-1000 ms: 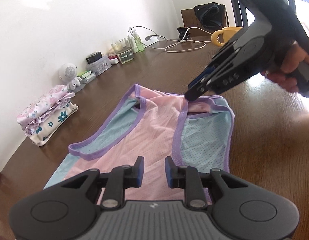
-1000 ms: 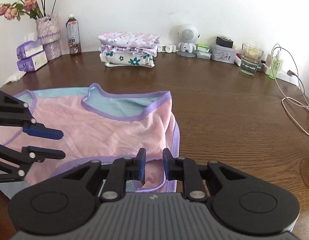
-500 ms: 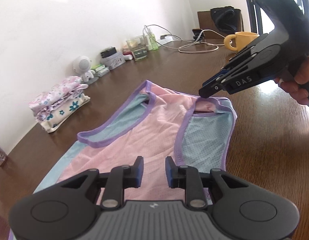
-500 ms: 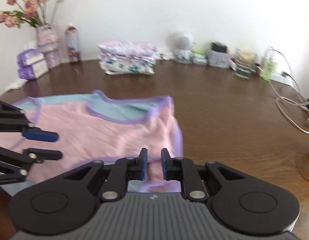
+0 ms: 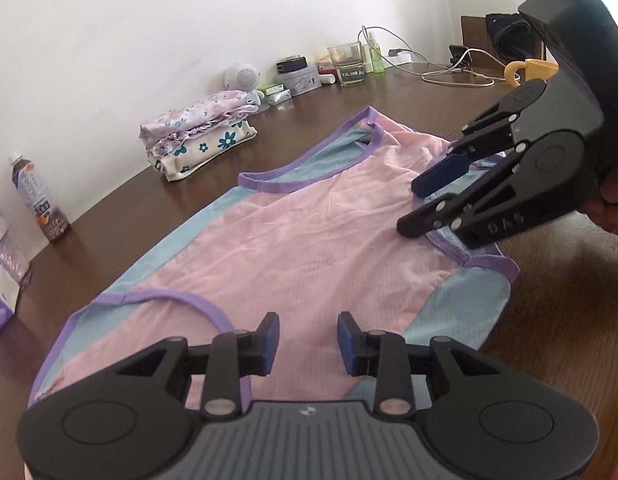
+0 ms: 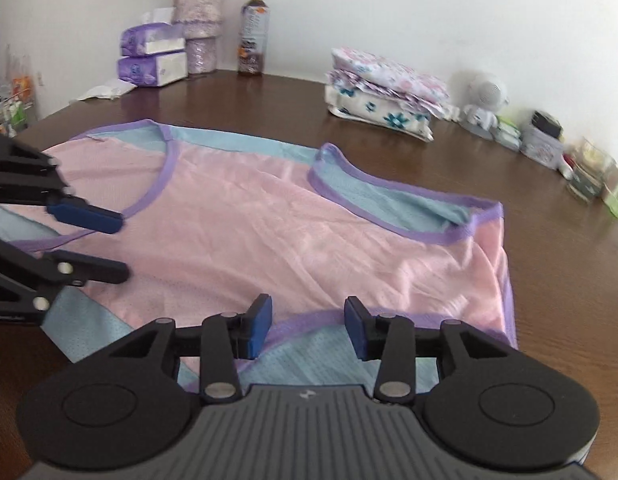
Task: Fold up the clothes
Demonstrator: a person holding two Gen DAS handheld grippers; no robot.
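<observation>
A pink sleeveless top point(image 5: 309, 236) with light blue side panels and purple trim lies spread flat on the brown table point(image 5: 557, 320). My left gripper point(image 5: 308, 342) stands open just above its near hem, with nothing between the fingers. My right gripper point(image 5: 413, 208) hovers open over the right armhole edge, held by a hand point(image 5: 613, 204). In the right wrist view the same top point(image 6: 309, 232) fills the middle. There the right gripper point(image 6: 308, 326) is open above the purple armhole trim. The left gripper point(image 6: 117, 246) is open at the left edge.
A stack of folded floral clothes point(image 5: 197, 140) point(image 6: 385, 96) sits by the wall. A tea bottle point(image 6: 253, 36), tissue packs point(image 6: 153, 56) and a vase point(image 6: 199, 28) stand at the back. A round speaker toy point(image 5: 243, 78), a glass point(image 5: 347, 64), cables point(image 5: 449, 76) and a yellow mug point(image 5: 529, 70) lie farther right.
Both grippers have opened wider. The right gripper has left the far shoulder strap and come nearer along the top's right edge. Both views now take in more of the garment.
</observation>
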